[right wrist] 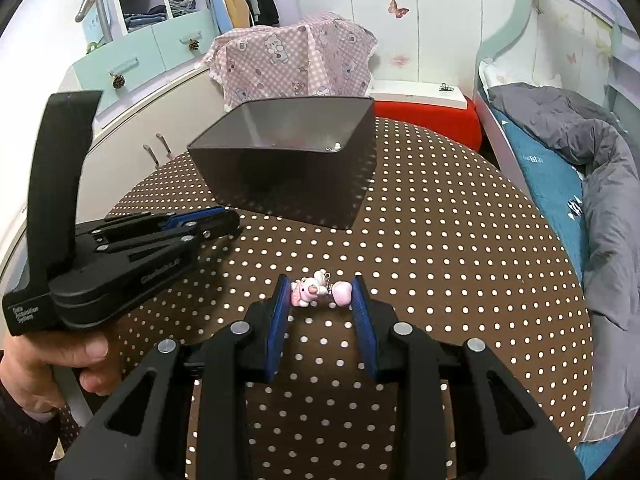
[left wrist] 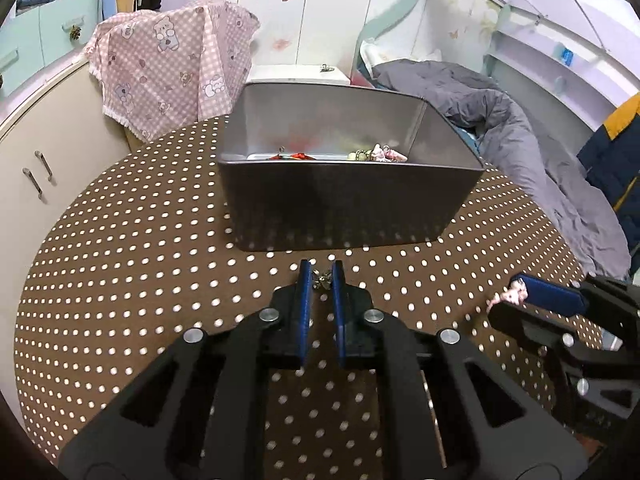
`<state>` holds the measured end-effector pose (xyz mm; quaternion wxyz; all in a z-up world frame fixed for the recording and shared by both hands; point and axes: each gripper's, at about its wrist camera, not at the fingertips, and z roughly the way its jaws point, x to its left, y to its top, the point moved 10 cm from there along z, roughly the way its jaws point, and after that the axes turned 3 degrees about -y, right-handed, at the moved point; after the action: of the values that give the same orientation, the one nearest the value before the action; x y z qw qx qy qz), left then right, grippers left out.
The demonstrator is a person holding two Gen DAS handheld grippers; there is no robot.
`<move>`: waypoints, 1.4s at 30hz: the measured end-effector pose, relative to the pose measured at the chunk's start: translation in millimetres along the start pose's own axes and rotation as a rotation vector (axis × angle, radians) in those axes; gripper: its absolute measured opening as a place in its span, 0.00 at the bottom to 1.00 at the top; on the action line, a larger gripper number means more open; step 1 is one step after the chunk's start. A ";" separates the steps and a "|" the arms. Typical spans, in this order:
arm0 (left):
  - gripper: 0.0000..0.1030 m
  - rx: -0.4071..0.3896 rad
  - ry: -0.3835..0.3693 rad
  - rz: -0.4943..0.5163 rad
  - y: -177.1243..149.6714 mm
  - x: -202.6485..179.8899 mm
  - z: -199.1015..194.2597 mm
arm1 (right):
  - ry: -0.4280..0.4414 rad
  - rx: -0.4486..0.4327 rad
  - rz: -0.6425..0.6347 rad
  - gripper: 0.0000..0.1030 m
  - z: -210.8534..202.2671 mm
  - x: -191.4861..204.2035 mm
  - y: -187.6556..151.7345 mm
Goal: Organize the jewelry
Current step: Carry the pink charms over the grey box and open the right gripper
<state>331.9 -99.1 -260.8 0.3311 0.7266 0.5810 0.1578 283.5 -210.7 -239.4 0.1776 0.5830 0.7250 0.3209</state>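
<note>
A dark metal box (left wrist: 344, 196) stands on the round polka-dot table (left wrist: 132, 264) and holds several jewelry pieces (left wrist: 376, 155). My left gripper (left wrist: 322, 278) has its blue pads close around a small silver trinket (left wrist: 322, 279) on the table just before the box. My right gripper (right wrist: 320, 292) is open, its pads on either side of a pink bear charm (right wrist: 320, 290) lying on the cloth. The right gripper also shows in the left wrist view (left wrist: 516, 292) at the right, with the charm (left wrist: 508, 295) at its tip. The box also shows in the right wrist view (right wrist: 288, 160), and the left gripper (right wrist: 224, 218) lies low at the left.
A pink bear-print cloth (left wrist: 172, 60) covers something behind the table. A cream cabinet (left wrist: 48, 160) stands to the left. A bed with a grey quilt (left wrist: 520, 140) lies to the right. A red stool with a white board (right wrist: 424, 108) is behind the table.
</note>
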 end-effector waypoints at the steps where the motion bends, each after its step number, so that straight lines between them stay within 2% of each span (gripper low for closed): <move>1: 0.10 -0.005 -0.004 -0.002 -0.3 0.9 -4.8 | 0.001 -0.002 -0.003 0.28 -1.2 1.8 2.2; 6: 0.10 -0.061 -0.012 0.010 10.0 8.3 -38.0 | -0.002 -0.034 -0.031 0.28 -13.4 10.8 20.6; 14: 0.10 -0.190 0.026 0.063 54.6 16.0 -101.9 | -0.003 -0.148 -0.099 0.28 -46.9 30.3 80.2; 25: 0.10 -0.294 0.053 0.105 109.0 19.7 -148.0 | 0.002 -0.245 -0.130 0.28 -68.7 42.4 146.8; 32: 0.10 -0.312 0.040 0.128 138.9 13.4 -143.6 | 0.001 -0.234 -0.115 0.28 -56.7 33.7 170.8; 42: 0.10 -0.222 -0.004 0.133 158.9 6.0 -94.4 | 0.018 -0.139 -0.054 0.28 -9.3 13.4 180.5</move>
<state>393.1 -82.2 -87.1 0.3994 0.7228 0.5097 0.2413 406.1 -179.6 -109.7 0.2196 0.5466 0.7180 0.3707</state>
